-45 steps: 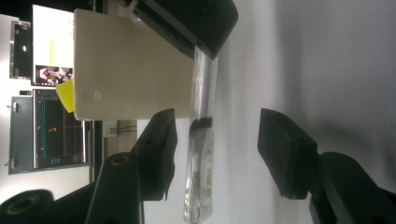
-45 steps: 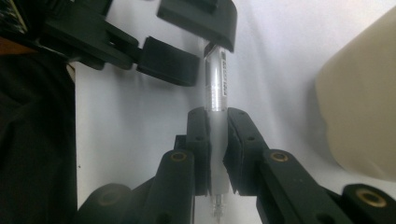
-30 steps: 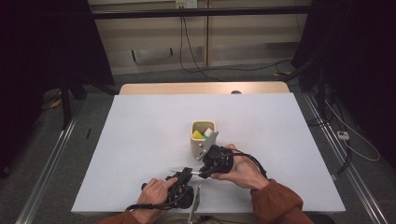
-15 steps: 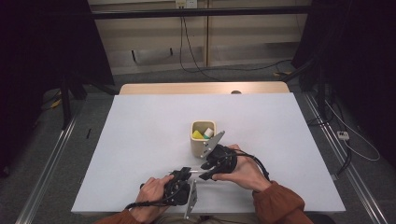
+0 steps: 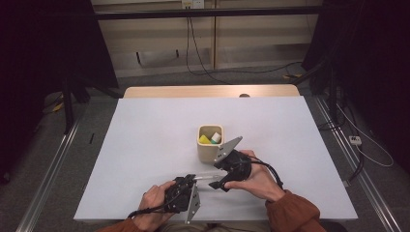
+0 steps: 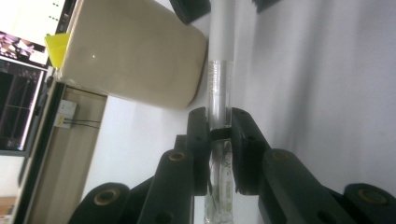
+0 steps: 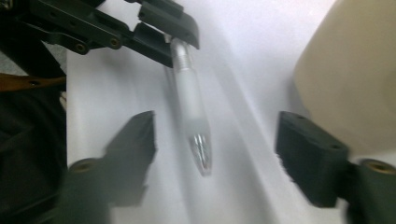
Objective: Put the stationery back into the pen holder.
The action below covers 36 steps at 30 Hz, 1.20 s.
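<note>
Clamping a clear pen [image 6: 218,93] between its jaws, the left hand-held gripper [image 5: 186,186] sits low over the white surface [image 5: 145,145], near the person's edge. In the left gripper view the pen's transparent barrel runs straight up between the two black pads, which press on it from both sides. The pen lies roughly level, its tip pointing toward the right hand-held gripper [image 7: 215,154]. That gripper's jaws have just been opening and now stand wide, one on each side of the pen's tip without touching it [image 7: 198,144]. A cream cup [image 5: 210,143] stands upright just beyond both grippers, near the middle of the surface, with a yellow piece [image 5: 205,139] and a small white piece inside.
</note>
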Motion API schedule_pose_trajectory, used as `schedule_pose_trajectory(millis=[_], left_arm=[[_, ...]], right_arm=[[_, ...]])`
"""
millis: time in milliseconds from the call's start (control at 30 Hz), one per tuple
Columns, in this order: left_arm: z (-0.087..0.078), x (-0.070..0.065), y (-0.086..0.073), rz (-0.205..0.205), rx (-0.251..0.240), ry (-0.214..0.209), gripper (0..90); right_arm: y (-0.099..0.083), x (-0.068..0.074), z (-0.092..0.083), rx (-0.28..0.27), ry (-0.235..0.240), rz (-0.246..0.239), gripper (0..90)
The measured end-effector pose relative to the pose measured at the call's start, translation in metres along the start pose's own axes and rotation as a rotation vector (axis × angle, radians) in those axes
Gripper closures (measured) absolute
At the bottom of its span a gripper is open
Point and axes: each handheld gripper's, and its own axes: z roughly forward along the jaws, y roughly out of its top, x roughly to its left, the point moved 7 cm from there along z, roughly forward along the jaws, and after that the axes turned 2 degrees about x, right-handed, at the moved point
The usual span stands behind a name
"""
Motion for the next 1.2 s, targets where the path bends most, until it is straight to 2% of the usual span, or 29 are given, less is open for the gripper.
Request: schedule_pose_trajectory(millis=[267, 467, 567, 600, 633, 767, 933, 1033, 1133, 1200], left_arm=[[-0.005, 0.005, -0.007, -0.083, -0.010, -0.024, 79.7], [-0.007, 0.006, -0.009, -0.124, -0.027, -0.050, 79.7], [-0.010, 0.007, -0.010, -0.155, -0.031, -0.058, 79.7], [-0.009, 0.007, -0.008, -0.181, -0.052, -0.055, 79.7], [-0.010, 0.009, -0.009, -0.193, -0.050, -0.052, 79.7], [-0.011, 0.012, -0.009, -0.243, -0.075, -0.088, 79.7], [-0.013, 0.017, -0.010, -0.347, -0.121, -0.141, 79.7], [-0.015, 0.021, -0.010, -0.401, -0.145, -0.164, 79.7], [-0.017, 0.024, -0.011, -0.468, -0.170, -0.194, 79.7], [-0.017, 0.025, -0.012, -0.502, -0.182, -0.215, 79.7]], right_arm=[[-0.007, -0.005, -0.003, -0.017, -0.073, 0.018, 11.9], [-0.012, -0.007, -0.009, -0.056, -0.099, 0.044, 11.2], [-0.016, -0.011, -0.013, -0.070, -0.140, 0.060, 9.6], [-0.018, -0.012, -0.014, -0.076, -0.149, 0.068, 9.9], [-0.020, -0.013, -0.015, -0.084, -0.149, 0.074, 10.2], [-0.029, -0.017, -0.019, -0.117, -0.184, 0.118, 9.0], [-0.039, -0.023, -0.028, -0.172, -0.198, 0.169, 8.8], [-0.045, -0.028, -0.034, -0.213, -0.242, 0.200, 8.4], [-0.051, -0.033, -0.040, -0.242, -0.308, 0.225, 8.6], [-0.055, -0.034, -0.041, -0.250, -0.300, 0.249, 8.0]])
